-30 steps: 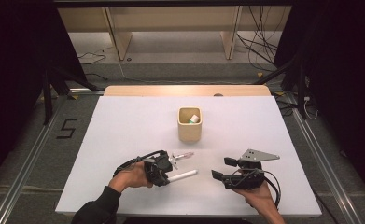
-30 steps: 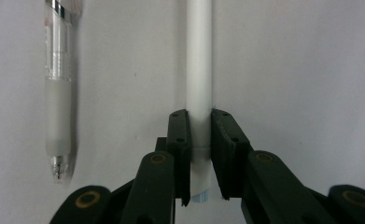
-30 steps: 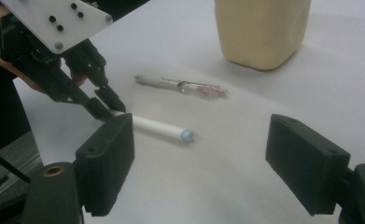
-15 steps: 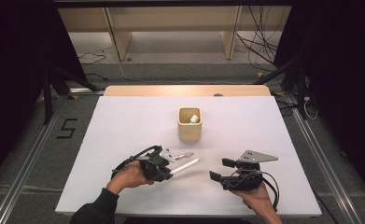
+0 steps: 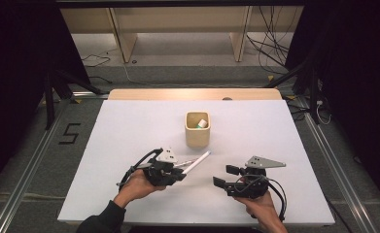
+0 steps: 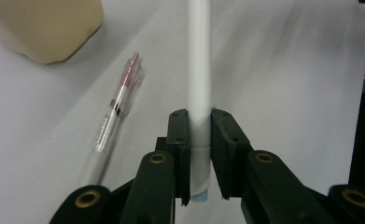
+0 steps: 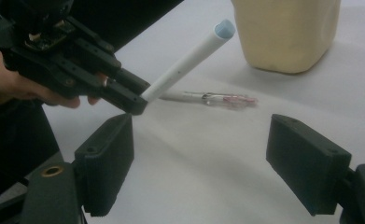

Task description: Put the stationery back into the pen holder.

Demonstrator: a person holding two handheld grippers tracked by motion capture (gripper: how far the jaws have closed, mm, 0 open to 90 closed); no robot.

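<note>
Our left gripper (image 5: 178, 171) clenches the white marker (image 6: 200, 84) near the cup (image 5: 197, 129); our right gripper (image 7: 208, 163) gapes, holding nothing.

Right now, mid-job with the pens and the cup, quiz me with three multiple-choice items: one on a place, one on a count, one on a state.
1. Where does the clear pen with the pink tip lie?
A. in the cup
B. flat on the white table, near the beige square cup
C. in the right gripper

2. How many pens are outside the cup?
A. two
B. four
C. none

3. How does the left gripper stand?
A. open, empty
B. shut on the long white tube-shaped pen
C. shut on the cup

Key: 1 B, it rests on the tabletop beside the cup. 2 A, the clear one and the white one. 3 B, both pads press the barrel; the right gripper is open.
</note>
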